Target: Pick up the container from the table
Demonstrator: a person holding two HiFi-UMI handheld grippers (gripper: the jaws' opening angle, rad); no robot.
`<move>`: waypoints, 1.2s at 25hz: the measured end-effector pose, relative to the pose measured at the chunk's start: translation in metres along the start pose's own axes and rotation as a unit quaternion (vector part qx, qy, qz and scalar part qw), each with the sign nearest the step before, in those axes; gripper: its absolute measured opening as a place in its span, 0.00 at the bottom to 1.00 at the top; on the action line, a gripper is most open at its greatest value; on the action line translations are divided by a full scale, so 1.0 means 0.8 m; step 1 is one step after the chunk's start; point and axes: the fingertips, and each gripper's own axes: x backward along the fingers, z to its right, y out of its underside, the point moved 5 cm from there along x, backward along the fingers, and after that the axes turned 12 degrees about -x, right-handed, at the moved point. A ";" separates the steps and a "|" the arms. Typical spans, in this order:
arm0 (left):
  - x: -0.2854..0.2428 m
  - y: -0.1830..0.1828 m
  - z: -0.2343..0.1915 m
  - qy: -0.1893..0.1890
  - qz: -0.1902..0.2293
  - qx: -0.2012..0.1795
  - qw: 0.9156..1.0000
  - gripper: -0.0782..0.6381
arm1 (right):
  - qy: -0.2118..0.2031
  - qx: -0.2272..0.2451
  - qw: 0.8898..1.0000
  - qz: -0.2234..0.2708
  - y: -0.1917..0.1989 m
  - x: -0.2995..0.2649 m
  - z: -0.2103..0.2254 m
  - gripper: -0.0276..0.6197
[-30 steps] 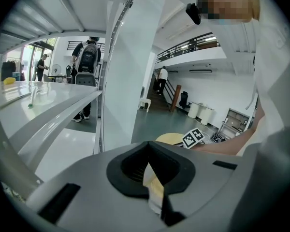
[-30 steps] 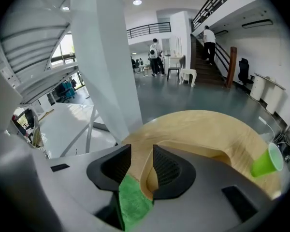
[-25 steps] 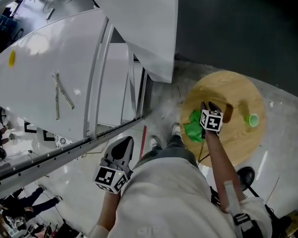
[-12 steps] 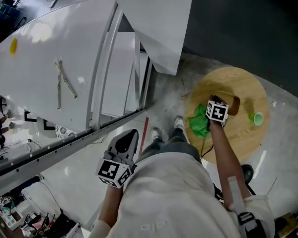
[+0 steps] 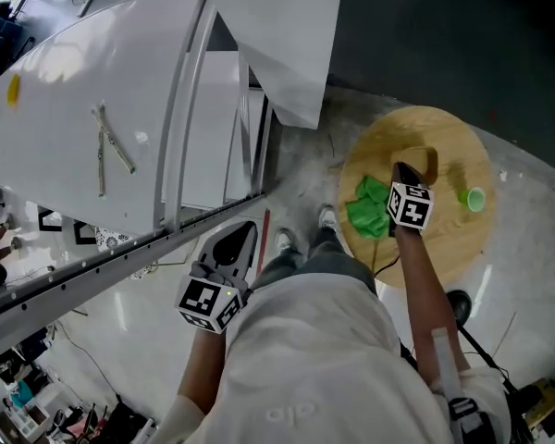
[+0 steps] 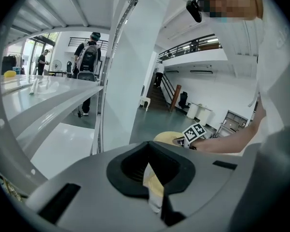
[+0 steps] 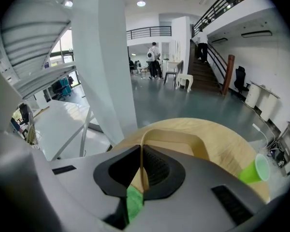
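Note:
A tan, thin-walled container [image 5: 425, 161] sits at the middle of the round wooden table [image 5: 458, 243]. My right gripper [image 5: 403, 170] reaches down to its near side. In the right gripper view the container's rim [image 7: 183, 140] curves away ahead, and one wall runs straight between the jaws of the right gripper [image 7: 141, 170]. The jaws are closing and the pads press on that wall. My left gripper [image 5: 242, 239] hangs low at my left side, away from the table. Its jaws [image 6: 152, 178] stand together with nothing between them.
A crumpled green cloth [image 5: 368, 207] lies on the table just left of the container. A green cup [image 5: 474, 198] lies near the right rim. A long white table [image 5: 74, 128] and a white column [image 5: 277, 35] stand to the left. People stand far off.
The right gripper's jaws have come together on the container's wall, and that hand has risen a little. The left gripper has stayed put.

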 end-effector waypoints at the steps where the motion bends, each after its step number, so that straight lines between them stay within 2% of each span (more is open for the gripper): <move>1: -0.002 -0.002 0.000 0.005 0.003 -0.002 1.000 0.13 | -0.007 0.000 1.000 0.010 -0.006 0.009 -0.004 0.11; 6: -0.013 -0.008 0.004 0.033 0.014 -0.013 0.999 0.13 | -0.054 -0.011 0.996 0.070 -0.034 0.063 -0.029 0.11; 14: -0.029 -0.030 0.005 0.071 0.038 -0.029 0.996 0.13 | -0.109 -0.017 0.981 0.158 -0.078 0.161 -0.062 0.11; 18: -0.042 -0.048 0.007 0.091 0.059 -0.044 0.993 0.13 | -0.123 -0.015 0.973 0.196 -0.093 0.207 -0.072 0.11; 21: -0.049 -0.064 0.011 0.105 0.076 -0.054 0.990 0.13 | -0.133 0.005 0.967 0.216 -0.097 0.239 -0.083 0.11; 25: -0.057 -0.085 0.021 0.125 0.097 -0.067 0.985 0.13 | -0.142 0.033 0.960 0.238 -0.096 0.279 -0.098 0.11; 30: -0.067 -0.106 0.042 0.158 0.117 -0.082 0.977 0.13 | -0.150 0.043 0.952 0.263 -0.087 0.327 -0.110 0.11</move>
